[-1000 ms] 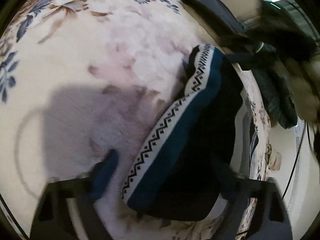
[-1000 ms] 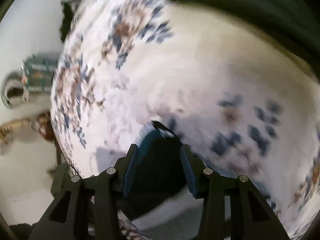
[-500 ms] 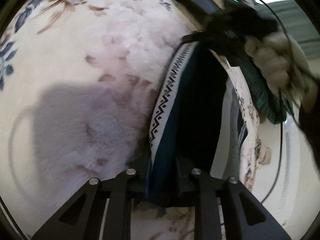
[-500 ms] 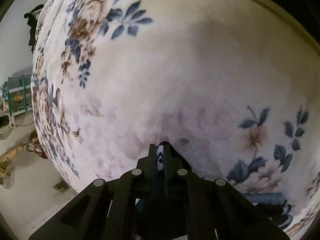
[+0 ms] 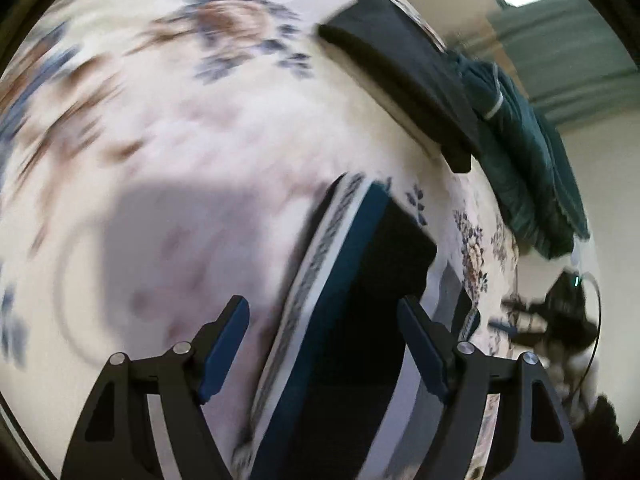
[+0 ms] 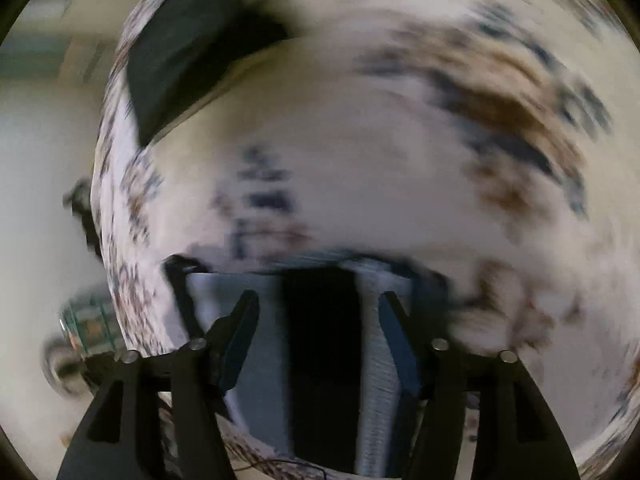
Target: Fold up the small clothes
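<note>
Both frames are motion-blurred, so fine detail is soft.

My left gripper (image 5: 322, 320) has its jaws spread wide with nothing pinched. The blue pads (image 5: 224, 350) sit on either side of the garment (image 5: 344, 320) with clear gaps, and I see no contact. The garment is a dark navy piece with a teal band and a white patterned trim along its left edge. It lies on the floral blanket (image 5: 180, 128), running from between my left fingers up toward the middle of the view. To the right of it a pale grey panel shows, but I can't tell if it's part of the same piece.

My right gripper (image 6: 318, 332) is also wide open and holds nothing. Between its fingers I see the same garment (image 6: 320, 340) from the other side: a black centre strip, grey areas either side and a ribbed pale strip on the right. It lies flat on the blanket (image 6: 380, 140) near the bed's left edge in this view.

Further off in the left view, a flat dark folded item (image 5: 400, 80) lies on the blanket at upper right, with a dark green bundle (image 5: 528, 152) just behind it. My right hand and tool (image 5: 560, 316) are a dark blur at the far right. The dark folded item (image 6: 188, 52) also appears upper left in the right view.
</note>
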A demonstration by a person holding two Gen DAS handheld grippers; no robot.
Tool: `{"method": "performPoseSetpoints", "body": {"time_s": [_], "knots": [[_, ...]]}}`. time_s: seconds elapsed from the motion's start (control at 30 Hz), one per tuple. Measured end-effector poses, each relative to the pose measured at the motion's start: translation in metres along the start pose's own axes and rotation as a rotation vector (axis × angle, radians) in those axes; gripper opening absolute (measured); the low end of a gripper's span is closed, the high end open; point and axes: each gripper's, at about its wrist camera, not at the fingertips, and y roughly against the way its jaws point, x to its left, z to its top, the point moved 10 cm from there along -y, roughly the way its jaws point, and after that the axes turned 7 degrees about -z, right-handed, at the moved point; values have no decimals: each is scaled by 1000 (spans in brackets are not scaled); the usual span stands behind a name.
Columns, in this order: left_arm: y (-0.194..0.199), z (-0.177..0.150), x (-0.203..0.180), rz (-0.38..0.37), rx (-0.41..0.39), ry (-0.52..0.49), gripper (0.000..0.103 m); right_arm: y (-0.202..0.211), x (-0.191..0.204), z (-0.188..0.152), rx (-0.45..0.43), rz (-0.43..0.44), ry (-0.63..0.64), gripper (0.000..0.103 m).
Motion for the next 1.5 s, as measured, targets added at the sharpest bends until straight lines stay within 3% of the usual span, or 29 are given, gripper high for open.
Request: {"method": "performPoseSetpoints", "body": {"time_s": [0.07,0.23,0.3,0.33,0.37,0.43,0.6,0.7,0.77,0.83,0.87,0.93,1.2,1.37,1.5], "knots": [[-24,20,-5,-9,30,-29,75,-14,-21,-10,12,64,-53,65],[-83,35,3,-37,148,6,75,-62,-37,-14,52,230,-134,65],[-84,38,-1,-34,128,-12,48,-75,-34,-15,76,313,-169,65],[-84,37,-2,-30,137,-13,23,-78,-33,-15,70,338,-181,55],[-82,37,-3,-35,140,-5,20,-77,-30,-14,53,357,-177,28],[-74,42,-2,-44,112,14,18,-69,-22,-13,13,343,-152,22],[-68,43,5,-52,106,34,19,-55,-9,2,-52,271,-91,18],[-61,43,7,-44,117,64,38,-64,-12,1,-3,204,-53,25],[-49,43,4,-30,93,52,57,-54,-22,-4,15,199,-87,41],[-29,37,1,-25,64,30,63,-37,-36,-13,1,188,-103,49],[-23,34,1,-13,58,25,63,-28,-44,-24,5,191,-108,60],[-7,21,5,7,51,29,63,-21,-61,-49,32,181,-135,66],[36,-39,29,83,51,100,63,-47,-89,-156,214,251,-349,66],[46,-54,38,85,44,165,63,-47,-89,-193,170,231,-521,66],[44,-59,37,74,56,172,63,-68,-69,-211,236,416,-676,66]]}}
